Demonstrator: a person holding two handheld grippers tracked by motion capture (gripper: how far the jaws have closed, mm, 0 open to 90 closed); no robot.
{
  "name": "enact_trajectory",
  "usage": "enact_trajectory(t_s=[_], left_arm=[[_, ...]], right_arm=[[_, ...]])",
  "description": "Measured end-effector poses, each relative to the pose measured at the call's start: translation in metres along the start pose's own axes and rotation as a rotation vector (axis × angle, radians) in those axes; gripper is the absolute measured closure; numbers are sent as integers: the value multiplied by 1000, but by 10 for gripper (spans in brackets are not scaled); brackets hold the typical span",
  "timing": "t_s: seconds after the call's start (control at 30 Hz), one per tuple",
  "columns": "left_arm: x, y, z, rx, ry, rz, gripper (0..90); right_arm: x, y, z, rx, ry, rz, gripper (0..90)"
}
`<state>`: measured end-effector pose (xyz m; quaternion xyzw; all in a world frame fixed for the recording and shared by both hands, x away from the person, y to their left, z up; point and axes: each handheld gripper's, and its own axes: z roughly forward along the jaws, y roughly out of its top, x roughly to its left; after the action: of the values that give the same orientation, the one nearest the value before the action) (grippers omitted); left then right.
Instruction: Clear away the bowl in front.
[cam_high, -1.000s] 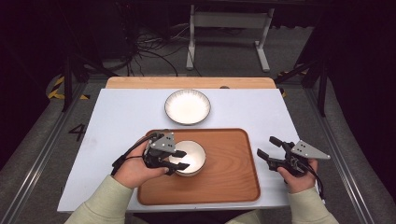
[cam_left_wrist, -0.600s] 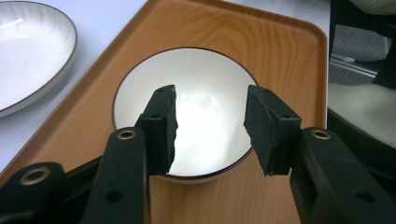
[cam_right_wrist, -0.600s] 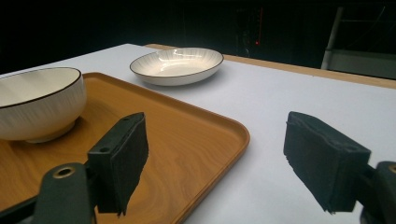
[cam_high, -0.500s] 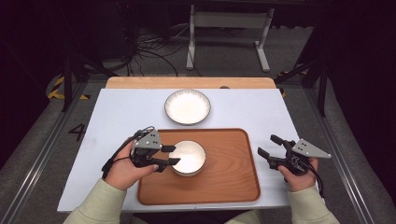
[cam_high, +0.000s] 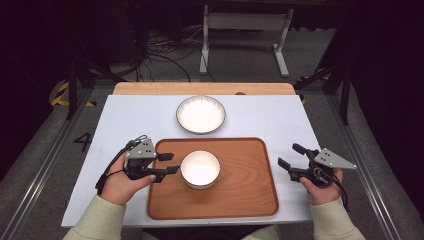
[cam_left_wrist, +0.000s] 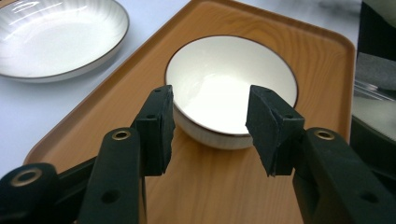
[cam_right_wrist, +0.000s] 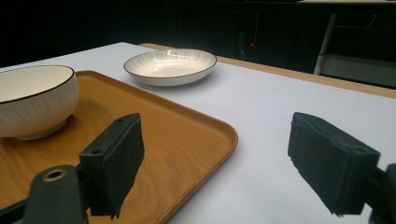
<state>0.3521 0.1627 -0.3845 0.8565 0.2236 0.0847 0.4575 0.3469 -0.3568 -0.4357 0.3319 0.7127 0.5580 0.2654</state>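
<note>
From the high view, the left gripper (cam_high: 167, 163) has drawn back off the round white ceramic bowl (cam_high: 200, 168), which sits mid-way on the brown wooden tray (cam_high: 250, 200); the right gripper (cam_high: 292, 157) waits beside the tray's right edge. In the left gripper view the jaws, just opening, stand apart and empty before the bowl (cam_left_wrist: 231, 84). In the right gripper view the jaws, just opening, gape wide, empty, over the tray's edge (cam_right_wrist: 219, 130).
</note>
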Motion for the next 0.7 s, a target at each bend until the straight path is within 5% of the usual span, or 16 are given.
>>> enact_trajectory(t_s=[0.4,0.7], left_arm=[[11,-19,-13,-43,71,-41,480],[19,-37,-19,-108,79,-72,426]], right_arm=[[-3,0,-3,-8,13,6,163],[-4,-2,-4,-8,7,9,157]])
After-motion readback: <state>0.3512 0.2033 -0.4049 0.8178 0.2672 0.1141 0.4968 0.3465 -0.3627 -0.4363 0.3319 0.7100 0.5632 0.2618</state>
